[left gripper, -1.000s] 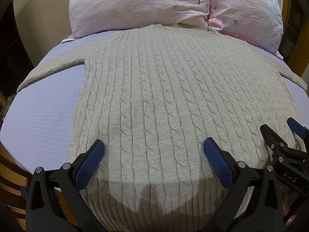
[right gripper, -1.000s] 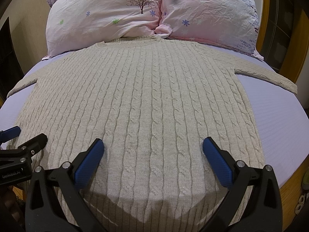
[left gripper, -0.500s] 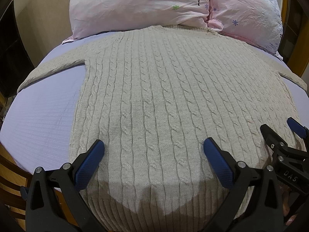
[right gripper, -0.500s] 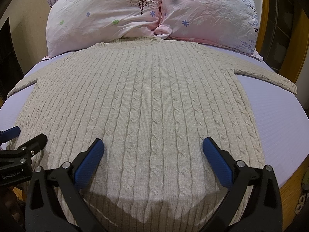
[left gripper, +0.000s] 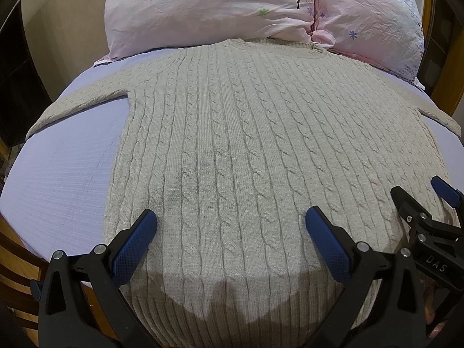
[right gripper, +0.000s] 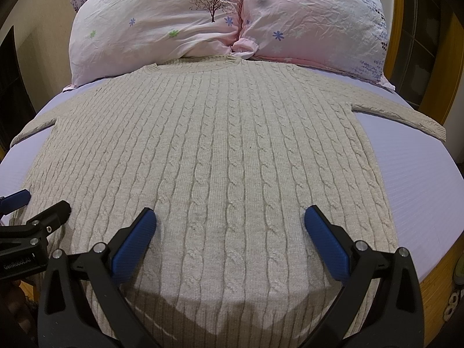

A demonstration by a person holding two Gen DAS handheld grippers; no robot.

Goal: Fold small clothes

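ahead of both tongs, the cable-knit sweater (left gripper: pixel 232 150) lay flat and face up on the lilac bedsheet (left gripper: pixel 66 168), its hem nearest you, its collar far off against the pink pillows (right gripper: pixel 220 20), its sleeves spread out to either side. your left gripper (left gripper: pixel 229 226) hung over the hem with its blue pads spread wide and nothing between them; your right gripper (right gripper: pixel 229 223) did the same just beside it, likewise released and empty. neither looked to be touching the knit, though the views did not settle that.

no fold had been made yet, so i judged you were at the first grasp. to do it well, you wanted to part the tongs toward the two hem corners, pinch both layers of the thick knit, and lift evenly so the cables did not stretch or skew. a one-layer pinch would likely have let the back panel drag.

against the frames a second and half a second before, nothing had shifted: same sweater, same open tongs, same hover.
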